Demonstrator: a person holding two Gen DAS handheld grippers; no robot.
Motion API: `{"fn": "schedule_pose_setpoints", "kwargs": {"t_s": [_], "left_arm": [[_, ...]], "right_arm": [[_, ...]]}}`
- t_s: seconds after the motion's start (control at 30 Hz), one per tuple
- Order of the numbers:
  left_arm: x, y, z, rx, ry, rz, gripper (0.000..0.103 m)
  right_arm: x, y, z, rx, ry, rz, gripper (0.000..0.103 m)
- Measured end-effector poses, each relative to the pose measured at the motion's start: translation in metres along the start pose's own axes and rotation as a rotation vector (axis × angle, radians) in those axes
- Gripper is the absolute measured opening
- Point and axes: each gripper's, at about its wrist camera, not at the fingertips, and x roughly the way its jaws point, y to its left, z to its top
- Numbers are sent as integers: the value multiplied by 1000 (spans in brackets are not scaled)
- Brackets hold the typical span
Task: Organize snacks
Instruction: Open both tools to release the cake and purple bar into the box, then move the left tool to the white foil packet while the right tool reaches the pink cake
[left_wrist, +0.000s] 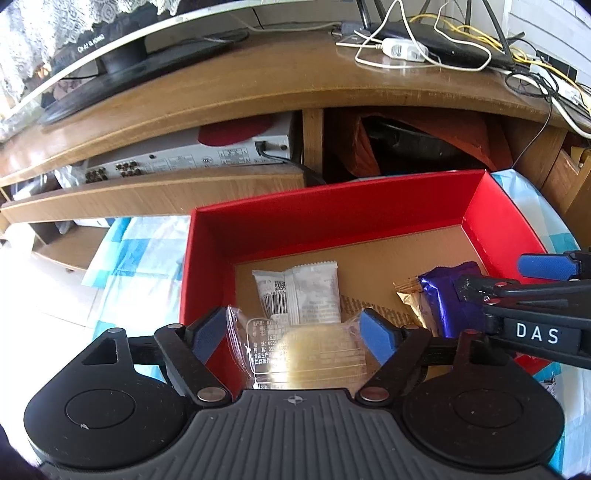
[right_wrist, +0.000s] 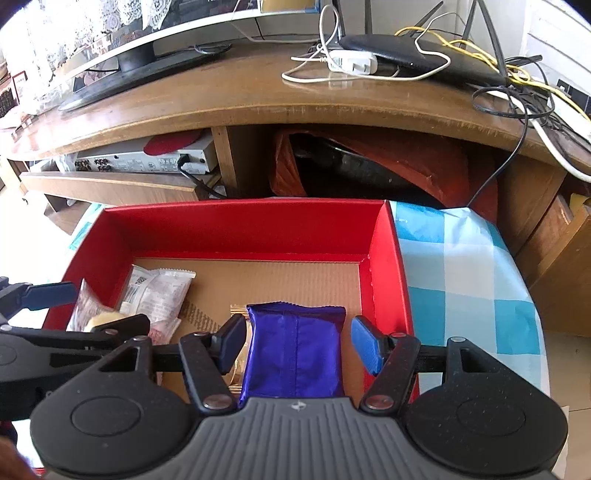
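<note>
A red box (left_wrist: 207, 258) with a cardboard floor stands on a blue-checked cloth; it also shows in the right wrist view (right_wrist: 388, 273). My left gripper (left_wrist: 295, 334) is open around a clear-wrapped yellow pastry (left_wrist: 306, 354) over the box's near left part. My right gripper (right_wrist: 297, 343) is open around a purple snack packet (right_wrist: 295, 350), also seen in the left wrist view (left_wrist: 443, 302). A white snack packet (left_wrist: 299, 291) lies on the box floor. A gold packet (left_wrist: 408, 295) lies under the purple one.
A wooden TV stand (right_wrist: 258, 96) stands behind the box, with a TV base (right_wrist: 136, 59), a router and tangled cables (right_wrist: 424, 55) on top. A silver player (right_wrist: 147, 158) and an orange bag (right_wrist: 406, 158) sit in its shelves. Blue-checked cloth (right_wrist: 461, 280) lies right of the box.
</note>
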Motion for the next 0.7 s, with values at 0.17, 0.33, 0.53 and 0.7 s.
{"fn": "schedule_pose_setpoints", "kwargs": {"t_s": [0.17, 0.33, 0.53, 0.7], "left_arm": [[-7, 1, -2, -1, -10, -2, 85], [-21, 3, -7, 1, -27, -8, 86], [-41, 5, -15, 10, -50, -21, 88], [-58, 9, -28, 14, -54, -36, 88]], "right_arm": [[-12, 4, -2, -12, -23, -8, 69], [-29, 9, -7, -22, -45, 1, 69], [-53, 14, -17, -30, -71, 27, 69], [-70, 19, -34, -47, -55, 50, 70]]}}
